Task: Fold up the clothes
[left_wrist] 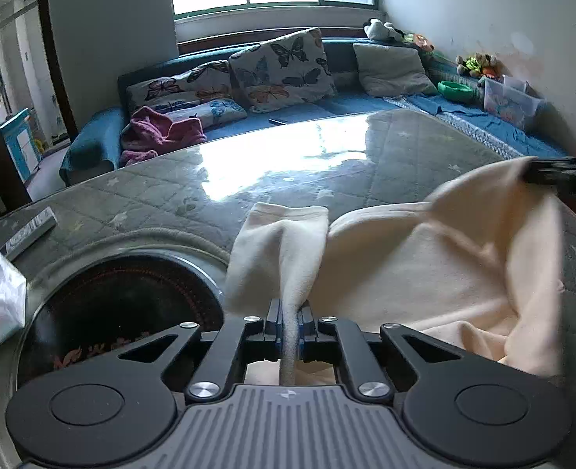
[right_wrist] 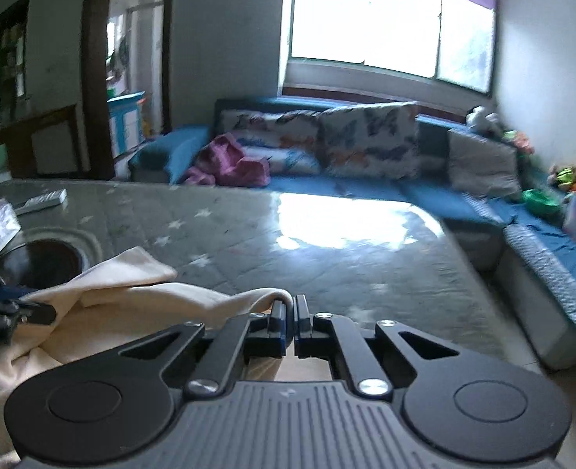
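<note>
Garment [left_wrist: 424, 273]: 1; hand-held grippers: 2

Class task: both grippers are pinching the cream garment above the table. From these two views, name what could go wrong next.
1. The right gripper seems to pinch only a thin edge of the cream garment; it could slip free.
2. Slack cloth near the left gripper hangs beside the dark round inset and could sag into it.

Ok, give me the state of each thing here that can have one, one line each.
Left gripper: shut on the cream garment.
Right gripper: shut on the garment's edge.
Cream garment: crumpled, unfolded, held between both grippers over the table.
Pink garment: heaped on the sofa.
</note>
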Available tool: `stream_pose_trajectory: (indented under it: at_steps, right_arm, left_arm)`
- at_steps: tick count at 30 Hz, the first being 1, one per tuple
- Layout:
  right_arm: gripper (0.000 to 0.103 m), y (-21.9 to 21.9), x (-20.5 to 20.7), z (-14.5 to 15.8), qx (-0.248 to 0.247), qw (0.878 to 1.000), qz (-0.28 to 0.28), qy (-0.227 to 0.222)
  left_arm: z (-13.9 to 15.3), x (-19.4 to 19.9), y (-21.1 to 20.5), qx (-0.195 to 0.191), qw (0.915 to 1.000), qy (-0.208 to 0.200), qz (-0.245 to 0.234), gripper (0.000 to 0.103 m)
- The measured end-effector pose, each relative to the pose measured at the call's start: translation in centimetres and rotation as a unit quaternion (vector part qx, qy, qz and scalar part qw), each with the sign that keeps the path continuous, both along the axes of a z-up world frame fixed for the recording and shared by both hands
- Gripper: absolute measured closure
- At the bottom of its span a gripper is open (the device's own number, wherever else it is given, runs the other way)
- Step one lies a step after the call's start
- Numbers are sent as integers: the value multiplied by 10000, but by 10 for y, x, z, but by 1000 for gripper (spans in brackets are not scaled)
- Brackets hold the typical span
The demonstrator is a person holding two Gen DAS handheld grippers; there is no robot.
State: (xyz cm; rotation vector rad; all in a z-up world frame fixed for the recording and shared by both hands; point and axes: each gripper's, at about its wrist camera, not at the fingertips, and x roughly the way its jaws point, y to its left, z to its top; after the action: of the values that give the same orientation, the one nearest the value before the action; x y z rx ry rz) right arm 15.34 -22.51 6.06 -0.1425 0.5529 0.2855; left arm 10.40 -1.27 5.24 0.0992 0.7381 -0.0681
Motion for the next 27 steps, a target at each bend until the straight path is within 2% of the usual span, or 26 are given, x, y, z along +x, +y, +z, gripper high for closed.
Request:
stream_pose_trajectory:
  at_steps: [8, 15, 20, 25, 27]
  right_arm:
    - [100, -65, -57, 21, 137, 9967, -759, -245]
    - [100, -113, -105, 10, 377, 9889, -1436, -105]
    - [100, -144, -139, -4, 783, 9787, -1893, 126]
    - [91, -167, -152, -29, 718, 9701, -2244, 588]
    - [80, -174, -159, -33, 713, 9666, -2359, 696]
  left_arm:
    - [14, -42, 28, -276, 9987, -275, 317, 98]
    - [31, -97, 55, -677, 9954, -361, 573, 98]
    - [26, -136, 74, -1004, 9921, -153, 737, 98]
    - [7, -156, 85, -1041, 9905, 245, 869, 94]
    - [6, -161, 89, -1064, 9894, 298, 945, 89]
